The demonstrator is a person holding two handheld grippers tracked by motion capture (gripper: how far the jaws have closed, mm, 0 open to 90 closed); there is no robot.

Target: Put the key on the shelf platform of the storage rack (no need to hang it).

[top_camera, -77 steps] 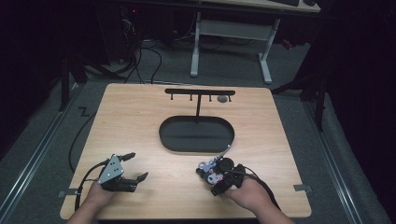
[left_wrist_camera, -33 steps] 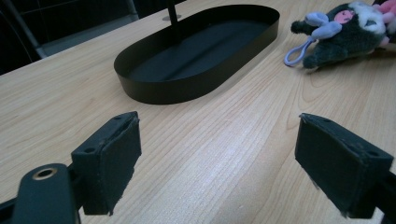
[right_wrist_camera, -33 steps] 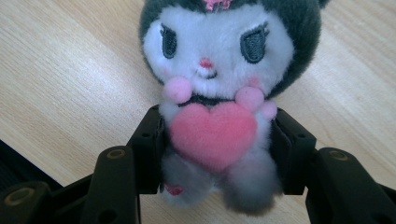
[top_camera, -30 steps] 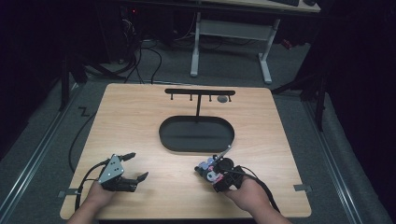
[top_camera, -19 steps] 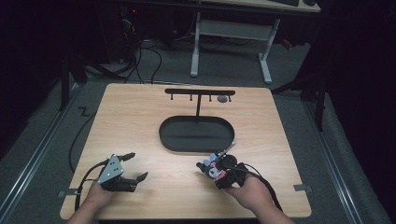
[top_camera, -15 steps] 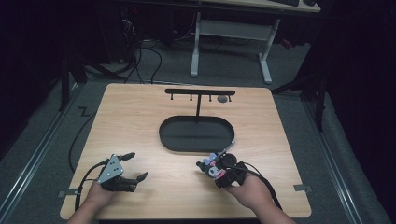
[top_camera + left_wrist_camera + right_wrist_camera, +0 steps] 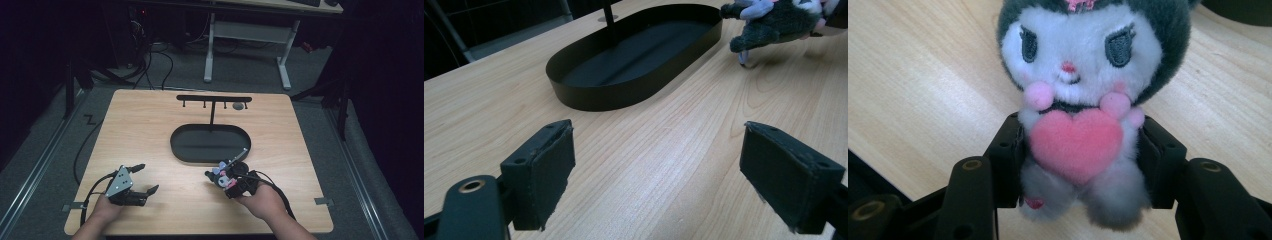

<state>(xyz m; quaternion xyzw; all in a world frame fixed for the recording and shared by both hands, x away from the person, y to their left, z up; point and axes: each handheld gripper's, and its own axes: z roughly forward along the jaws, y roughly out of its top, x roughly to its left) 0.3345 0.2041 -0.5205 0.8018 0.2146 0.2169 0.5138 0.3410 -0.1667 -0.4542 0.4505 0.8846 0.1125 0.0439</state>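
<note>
On pale woodgrain table point(image 7: 150, 130), fluffy plush toy point(image 7: 1083, 100), pink felt heart, oval black tray point(image 7: 210, 143)

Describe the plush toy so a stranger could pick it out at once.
Start at the black oval tray in the middle of the wooden table. Just beside its near right end, the right gripper clamps the plush toy: dark grey hood, white face, pink heart on its chest, the one soft thing here.

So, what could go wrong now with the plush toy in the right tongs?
1. The right tongs squeeze only the soft body of the plush toy; it may slip or twist.
2. Its metal chain hangs near the black tray and could catch on the rim.
</note>
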